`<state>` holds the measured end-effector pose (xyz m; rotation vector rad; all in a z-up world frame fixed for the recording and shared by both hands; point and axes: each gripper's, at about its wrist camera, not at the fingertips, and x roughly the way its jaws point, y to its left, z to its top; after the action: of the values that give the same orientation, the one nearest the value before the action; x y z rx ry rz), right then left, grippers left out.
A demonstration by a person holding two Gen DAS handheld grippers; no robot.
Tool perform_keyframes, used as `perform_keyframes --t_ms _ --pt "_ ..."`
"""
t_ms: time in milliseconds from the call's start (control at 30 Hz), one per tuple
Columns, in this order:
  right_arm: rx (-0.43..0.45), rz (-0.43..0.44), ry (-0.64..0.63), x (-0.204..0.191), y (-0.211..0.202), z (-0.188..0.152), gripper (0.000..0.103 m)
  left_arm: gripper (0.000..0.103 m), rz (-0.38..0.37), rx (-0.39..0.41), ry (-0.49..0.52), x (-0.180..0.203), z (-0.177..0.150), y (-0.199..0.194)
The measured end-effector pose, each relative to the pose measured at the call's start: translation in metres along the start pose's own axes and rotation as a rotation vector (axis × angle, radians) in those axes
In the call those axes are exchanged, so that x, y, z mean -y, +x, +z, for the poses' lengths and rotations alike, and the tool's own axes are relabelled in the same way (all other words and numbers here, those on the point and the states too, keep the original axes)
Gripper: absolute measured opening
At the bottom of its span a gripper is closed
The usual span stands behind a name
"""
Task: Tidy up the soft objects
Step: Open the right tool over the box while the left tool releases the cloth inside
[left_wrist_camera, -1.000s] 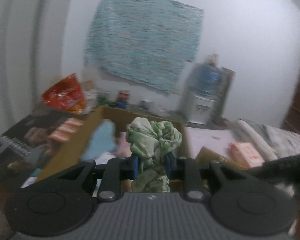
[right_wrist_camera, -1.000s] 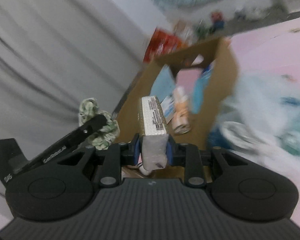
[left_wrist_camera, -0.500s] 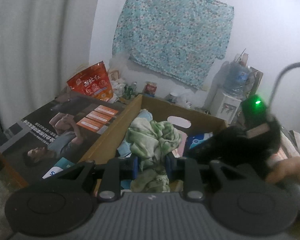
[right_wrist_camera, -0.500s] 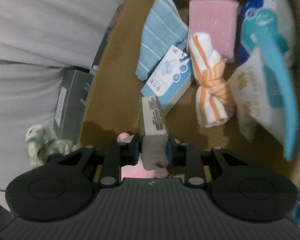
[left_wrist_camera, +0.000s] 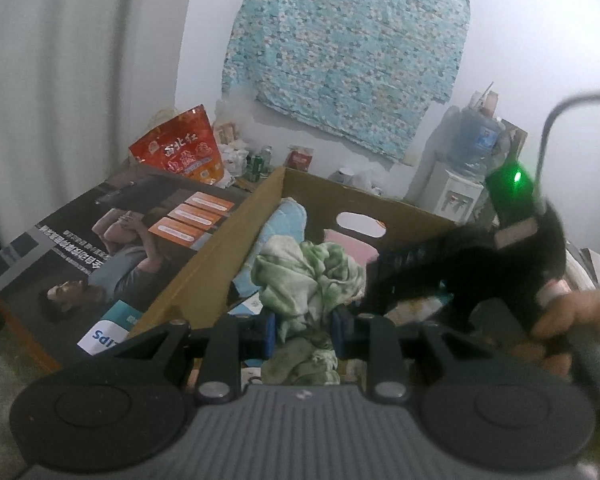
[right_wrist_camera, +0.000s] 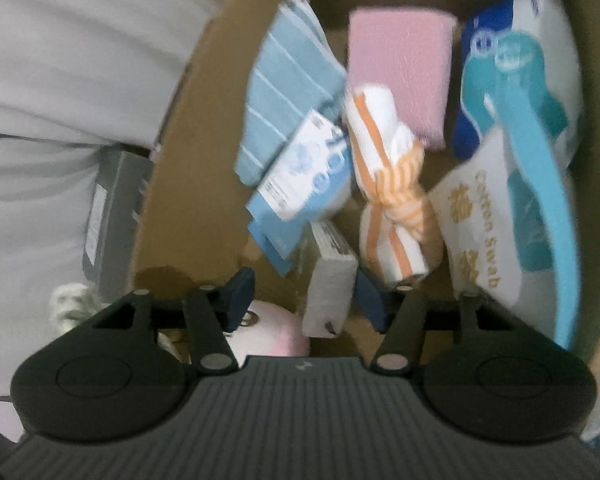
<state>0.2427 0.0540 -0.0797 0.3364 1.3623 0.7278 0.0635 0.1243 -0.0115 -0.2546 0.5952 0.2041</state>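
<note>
My left gripper [left_wrist_camera: 303,330] is shut on a green and white knotted cloth [left_wrist_camera: 306,276] and holds it at the near edge of the cardboard box [left_wrist_camera: 220,256]. My right gripper [right_wrist_camera: 306,294] is open above the same box [right_wrist_camera: 180,184]. A grey sponge pack [right_wrist_camera: 327,284] lies free between its fingers, leaning by the right finger. In the box lie a blue striped towel [right_wrist_camera: 284,92], a pink cloth [right_wrist_camera: 400,72], an orange striped knotted cloth [right_wrist_camera: 392,200], a blue-white packet [right_wrist_camera: 304,188] and a cotton swab bag [right_wrist_camera: 484,232].
The right gripper's body and the hand holding it [left_wrist_camera: 500,272] cross the box in the left wrist view. A printed flat carton [left_wrist_camera: 112,248] lies left of the box. A red snack bag [left_wrist_camera: 184,152] and a water dispenser [left_wrist_camera: 460,188] stand by the wall. A pink soft object [right_wrist_camera: 268,336] lies under the right gripper.
My right gripper has opened and let go of the grey sponge pack, which now sits in the box. My left gripper still holds the green cloth and has barely moved.
</note>
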Motion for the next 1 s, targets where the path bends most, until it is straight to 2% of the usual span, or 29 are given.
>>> perform_keyframes --t_ms 200,367,467,533,600,767,833,1000 --pt "0.131 0.118 0.01 0.005 -0.061 -0.005 0.061 0.028 -0.083 -0.056 0.07 0.022 -0.002 0.007" --pt "0.253 0.174 -0.012 0.017 -0.124 -0.028 0.067 0.03 -0.181 -0.181 0.163 0.053 -0.01 0.028" --pt "0.303 0.175 -0.022 0.028 -0.154 -0.042 0.068 0.036 -0.213 -0.28 0.214 0.068 -0.019 0.044" --pt "0.328 0.163 -0.028 0.035 -0.17 -0.05 0.07 0.049 -0.211 -0.347 0.24 0.076 -0.027 0.054" --pt "0.35 0.152 -0.032 0.044 -0.184 -0.057 0.071 0.05 -0.196 -0.389 0.266 0.079 -0.034 0.06" --pt "0.394 0.151 0.004 0.07 -0.201 -0.072 0.073 0.062 -0.178 -0.428 0.276 0.077 -0.037 0.062" --pt "0.403 0.15 0.026 0.08 -0.206 -0.077 0.074 0.071 -0.188 -0.437 0.267 0.076 -0.036 0.06" --pt "0.432 0.149 0.069 0.104 -0.214 -0.092 0.074 0.076 -0.194 -0.432 0.237 0.076 -0.029 0.055"
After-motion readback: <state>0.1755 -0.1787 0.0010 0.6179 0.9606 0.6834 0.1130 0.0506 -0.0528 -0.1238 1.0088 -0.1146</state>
